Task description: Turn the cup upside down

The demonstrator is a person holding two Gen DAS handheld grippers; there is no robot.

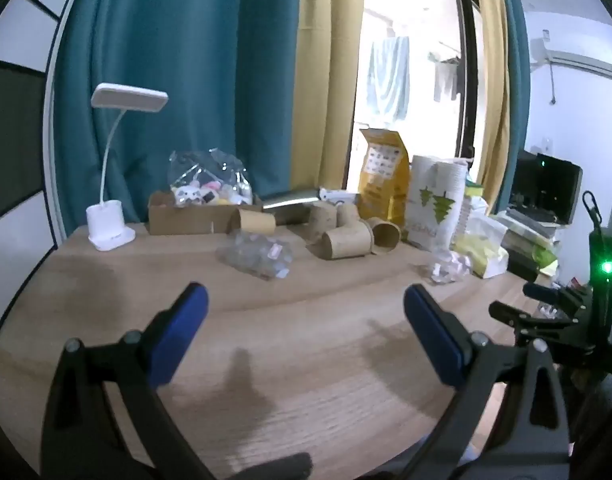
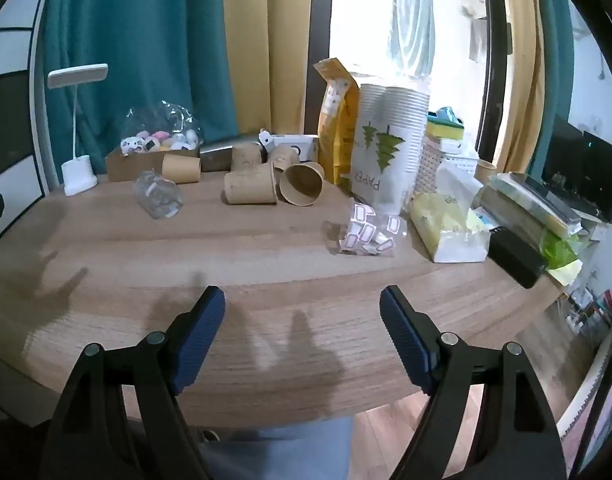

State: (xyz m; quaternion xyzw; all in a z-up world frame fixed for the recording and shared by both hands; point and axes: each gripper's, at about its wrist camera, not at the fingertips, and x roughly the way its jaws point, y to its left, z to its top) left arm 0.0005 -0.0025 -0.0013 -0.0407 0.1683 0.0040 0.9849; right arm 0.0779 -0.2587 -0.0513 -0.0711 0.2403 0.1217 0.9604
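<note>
Several brown paper cups lie on their sides at the back of the wooden table [image 2: 266,264]. One cup [image 2: 250,188] lies side-on, another [image 2: 302,188] shows its open mouth; they also show in the left wrist view [image 1: 347,242]. A clear plastic cup [image 2: 158,200] lies on its side to the left; it also shows in the left wrist view [image 1: 254,255]. My left gripper [image 1: 306,300] is open and empty above the near table. My right gripper [image 2: 302,300] is open and empty near the table's front edge, far from the cups.
A white desk lamp [image 2: 78,128] stands back left. A cardboard box with a bag of plush toys [image 2: 154,148], a yellow bag [image 2: 337,120], stacked white paper cups [image 2: 389,132], a label packet [image 2: 367,232], tissues [image 2: 449,228] and books [image 2: 533,208] crowd the back and right.
</note>
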